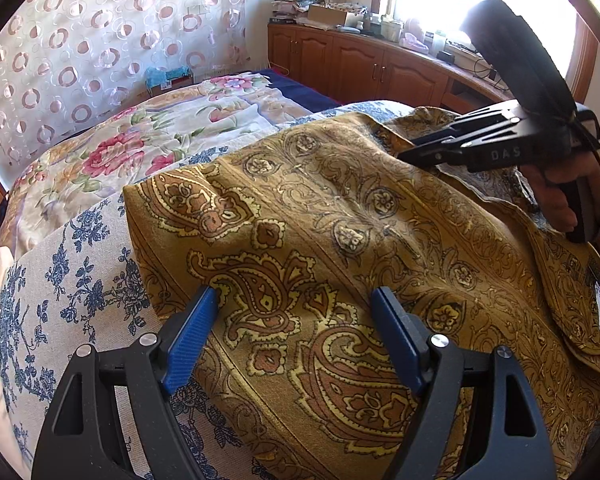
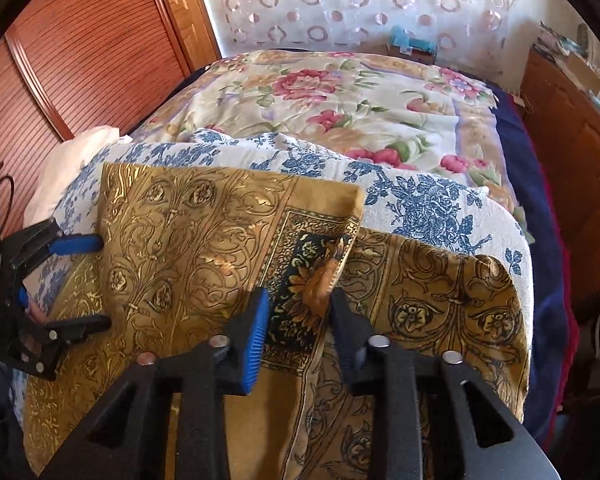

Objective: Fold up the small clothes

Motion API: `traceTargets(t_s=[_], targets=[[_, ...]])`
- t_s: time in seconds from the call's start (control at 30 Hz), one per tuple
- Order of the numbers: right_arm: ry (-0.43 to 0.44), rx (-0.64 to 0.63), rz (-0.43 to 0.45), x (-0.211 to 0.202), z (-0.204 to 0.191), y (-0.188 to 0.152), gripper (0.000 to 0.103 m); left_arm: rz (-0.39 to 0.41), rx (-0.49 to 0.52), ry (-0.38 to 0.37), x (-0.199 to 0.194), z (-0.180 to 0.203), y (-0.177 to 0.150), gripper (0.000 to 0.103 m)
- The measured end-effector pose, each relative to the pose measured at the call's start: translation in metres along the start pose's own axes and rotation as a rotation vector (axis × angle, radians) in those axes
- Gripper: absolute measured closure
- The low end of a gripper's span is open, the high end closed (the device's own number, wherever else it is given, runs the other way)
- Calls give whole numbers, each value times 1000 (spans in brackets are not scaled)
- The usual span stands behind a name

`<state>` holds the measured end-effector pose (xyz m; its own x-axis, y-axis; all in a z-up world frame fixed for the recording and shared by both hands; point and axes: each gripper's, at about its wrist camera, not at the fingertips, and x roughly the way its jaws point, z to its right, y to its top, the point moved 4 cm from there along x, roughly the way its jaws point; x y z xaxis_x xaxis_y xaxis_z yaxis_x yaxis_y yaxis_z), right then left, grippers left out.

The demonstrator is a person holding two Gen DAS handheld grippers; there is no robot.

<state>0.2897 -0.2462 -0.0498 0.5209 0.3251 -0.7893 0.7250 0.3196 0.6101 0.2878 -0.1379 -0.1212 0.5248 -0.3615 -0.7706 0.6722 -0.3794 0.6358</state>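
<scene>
A mustard paisley cloth (image 1: 340, 220) lies spread on a blue-flowered sheet (image 1: 72, 280) on the bed. My left gripper (image 1: 296, 304) is open wide just over the cloth's near left part, and nothing is held between its blue pads (image 1: 192, 344). In the right wrist view the cloth (image 2: 188, 240) has one side folded over, showing a dark flowered border. My right gripper (image 2: 300, 308) stands over that border with its jaws a little apart; a raised fold sits between them, touching the right finger. The left gripper (image 2: 96, 284) shows at the cloth's left edge. The right gripper (image 1: 416, 156), held by a hand (image 1: 556, 196), sits at the far right.
A pink-flowered bedspread (image 2: 320, 92) covers the bed beyond the blue-flowered sheet (image 2: 420, 200). A louvred wooden door (image 2: 80, 60) stands to the left and a circle-patterned curtain (image 1: 80, 40) hangs behind. Wooden cabinets (image 1: 360, 64) with clutter on top run under the window.
</scene>
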Motion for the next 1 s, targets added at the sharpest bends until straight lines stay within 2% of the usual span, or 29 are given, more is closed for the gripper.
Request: traceTargets(t_s=[0.03,0.1,0.3,0.43,0.57,0.7,0.8,0.87,0.9,0.93,1.0], targets=[[-4,-11,-1,2,-1,0,98,2,-2,-3,0,0,0,23],[-5,-24,11,-2,-4,-1,101,21,-21,-15,-4,-3,0,23],[-62,-16,152,-51,-6,-2,101,140,-118,2,-36,-28,10,23],[-128,-5,208,-86,6,-2,102,155,-151,15,-40,-42,10,23],[-238,26,220,-107,32,-7,102,133,-150,13,-34,-41,6,23],[-317,81,186,-104,57,-14,102,135,-122,7,-35,-33,4,23],[-277,126,125,-87,59,-22,101,137,-98,4,-37,-26,5,23],[-300,139,110,-81,52,-25,90,135,-82,5,-41,-20,5,23],[-295,145,112,-81,47,-28,78,134,-78,6,-43,-19,5,23],[-271,151,119,-81,45,-29,74,133,-74,6,-45,-16,5,23],[-237,140,132,-88,32,-34,74,134,-64,4,-51,-10,4,23]])
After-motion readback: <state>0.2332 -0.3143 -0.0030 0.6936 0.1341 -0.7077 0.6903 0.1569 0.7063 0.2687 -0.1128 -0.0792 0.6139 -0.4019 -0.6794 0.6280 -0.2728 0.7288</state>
